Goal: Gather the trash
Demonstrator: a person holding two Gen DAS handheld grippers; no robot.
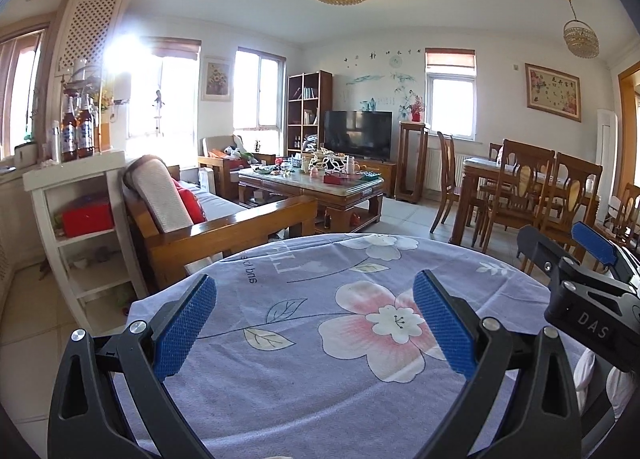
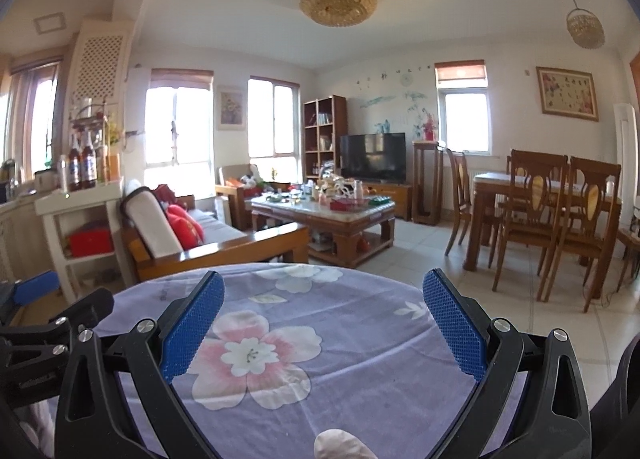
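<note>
Fingers of my left gripper and right gripper spread wide, empty, above the floral cloth; best to locate trash before reaching.

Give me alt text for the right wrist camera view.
The open, empty right gripper hovers over a round table in a lavender floral tablecloth. Beyond lie a wooden sofa, a cluttered coffee table, a television and a dining set.

Cloth-covered table nearest; sofa behind it at left — coffee table w/ clutter beyond, TV further back, dining table at right.
</note>
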